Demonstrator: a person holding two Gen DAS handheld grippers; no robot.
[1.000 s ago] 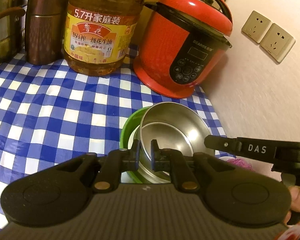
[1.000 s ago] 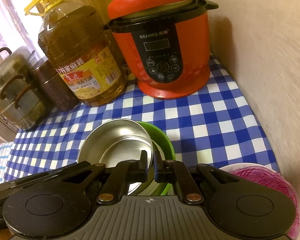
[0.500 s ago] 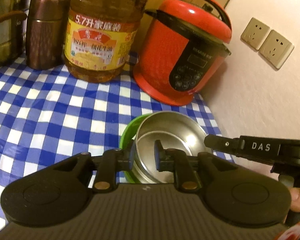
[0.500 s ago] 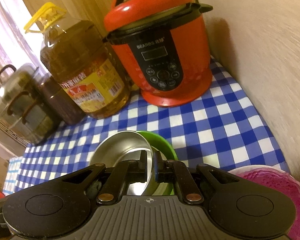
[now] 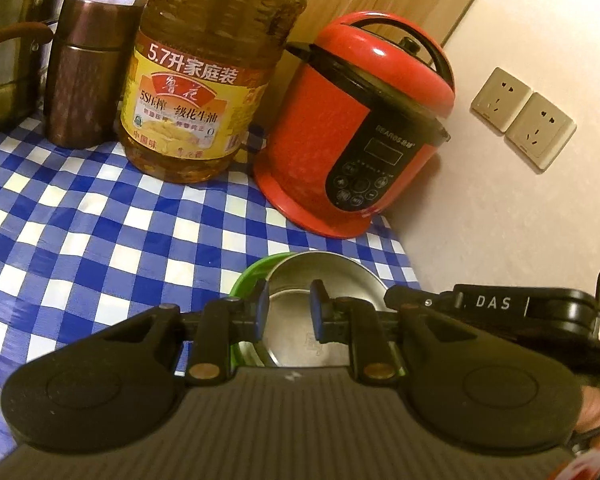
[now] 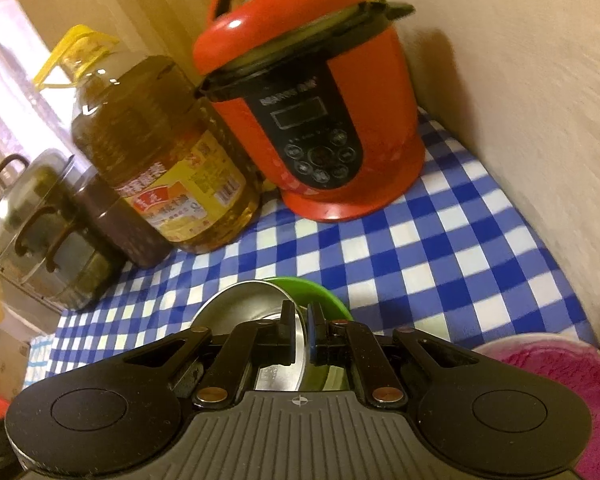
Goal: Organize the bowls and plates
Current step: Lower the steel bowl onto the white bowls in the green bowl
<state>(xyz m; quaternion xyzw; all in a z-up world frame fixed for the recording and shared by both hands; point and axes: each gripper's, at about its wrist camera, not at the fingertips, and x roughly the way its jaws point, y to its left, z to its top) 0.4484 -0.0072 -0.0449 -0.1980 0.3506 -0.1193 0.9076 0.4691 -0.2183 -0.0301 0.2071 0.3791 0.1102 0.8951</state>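
Observation:
A steel bowl point(image 5: 332, 276) sits nested in a green bowl point(image 5: 248, 280) on the blue-checked tablecloth point(image 5: 80, 240), near the wall. My left gripper point(image 5: 290, 312) stands open at the bowl's near left rim, and the bowl's inside shows through the gap between its pads. In the right wrist view the steel bowl point(image 6: 240, 304) and the green bowl point(image 6: 320, 296) lie just ahead. My right gripper point(image 6: 301, 328) is shut on the steel bowl's thin rim. It also shows in the left wrist view as a black arm marked DAS, its tip point(image 5: 388, 300) at the bowl's right rim.
A red rice cooker point(image 5: 360, 132), a big oil bottle point(image 5: 196, 80), a copper canister point(image 5: 84, 76) and a steel pot point(image 5: 4, 48) line the back. The wall with two sockets point(image 5: 524, 116) is close on the right. A pink plate point(image 6: 560, 376) lies at the near right.
My left gripper's jaws have parted and let go of the steel bowl's rim. The right gripper has kept its grip and rolled a little, so the scene now leans in its view.

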